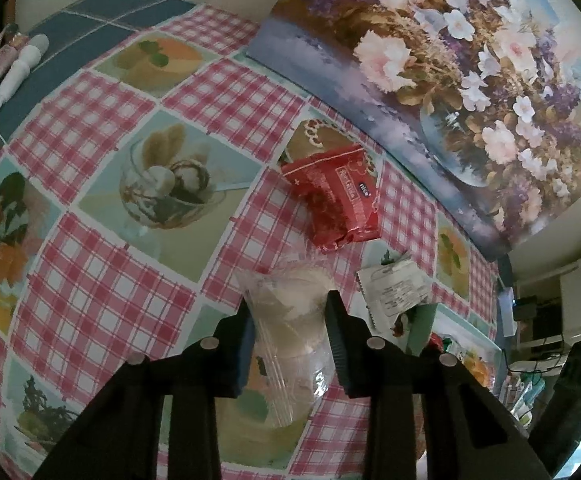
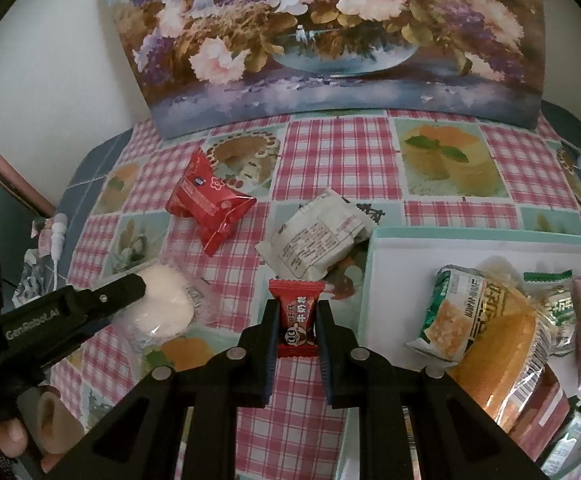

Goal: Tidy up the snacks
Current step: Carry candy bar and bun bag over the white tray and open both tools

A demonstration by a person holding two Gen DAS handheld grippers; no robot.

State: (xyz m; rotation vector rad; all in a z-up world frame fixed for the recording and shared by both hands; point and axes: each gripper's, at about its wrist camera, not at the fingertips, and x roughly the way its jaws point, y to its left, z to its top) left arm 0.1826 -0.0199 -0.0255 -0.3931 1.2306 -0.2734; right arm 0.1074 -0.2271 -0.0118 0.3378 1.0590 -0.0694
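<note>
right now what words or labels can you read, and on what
"GenRobot.AI": side of the left gripper.
"牛奶糖": small red candy in the right gripper.
Red packet, white packet, green bag in the tray: print too blurred.

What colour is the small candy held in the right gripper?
Red small candy wrapper, with a black band; clearest in the right wrist view.

Both grippers are matte black plastic. The right gripper has two flat fingers with blue ribbed pads and round silver screws on its arms. The left gripper has white lettering on its side.
</note>
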